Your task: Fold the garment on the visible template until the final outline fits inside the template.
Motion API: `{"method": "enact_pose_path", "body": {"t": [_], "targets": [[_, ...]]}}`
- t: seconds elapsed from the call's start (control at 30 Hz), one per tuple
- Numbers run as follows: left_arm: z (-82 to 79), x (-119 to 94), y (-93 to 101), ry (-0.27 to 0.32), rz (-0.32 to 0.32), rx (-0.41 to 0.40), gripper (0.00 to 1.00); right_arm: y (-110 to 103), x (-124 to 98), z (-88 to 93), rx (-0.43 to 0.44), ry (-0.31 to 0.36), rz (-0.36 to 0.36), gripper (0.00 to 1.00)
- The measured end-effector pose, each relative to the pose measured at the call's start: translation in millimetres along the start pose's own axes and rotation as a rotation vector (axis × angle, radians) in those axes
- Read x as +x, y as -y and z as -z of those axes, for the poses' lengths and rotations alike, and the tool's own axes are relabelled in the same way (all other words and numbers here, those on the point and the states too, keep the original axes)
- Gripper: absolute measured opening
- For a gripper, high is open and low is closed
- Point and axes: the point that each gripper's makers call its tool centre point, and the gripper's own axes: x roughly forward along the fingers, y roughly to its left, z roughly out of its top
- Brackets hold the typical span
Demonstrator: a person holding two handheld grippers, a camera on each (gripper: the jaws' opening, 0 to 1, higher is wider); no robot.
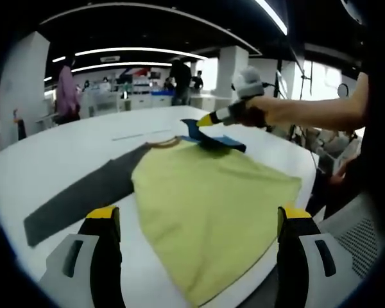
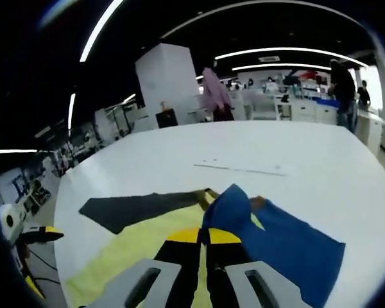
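My right gripper point(image 2: 203, 239) has its jaws pressed together, pinching the blue sleeve point(image 2: 279, 247) of the garment point(image 1: 212, 199) and lifting it over the yellow body. My left gripper point(image 1: 196, 221) hangs above the hem with jaws spread wide, grasping nothing. The shirt lies flat on the white table point(image 1: 64, 151), its grey sleeve point(image 1: 83, 192) stretched out sideways

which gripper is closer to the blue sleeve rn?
Right. The right gripper is shut on the blue sleeve, lifting it. The left gripper hangs open at the shirt's hem end, far from it.
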Motion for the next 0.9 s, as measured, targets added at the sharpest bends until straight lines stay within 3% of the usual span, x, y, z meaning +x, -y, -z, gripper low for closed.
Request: {"method": "enact_pose_path", "body": {"t": [0.9], "targets": [[6.5,-7,-9.0,-0.010,-0.035,-0.016,0.99,-68,50,-9.5,-0.138,-0.063,-0.179,0.00]]}}
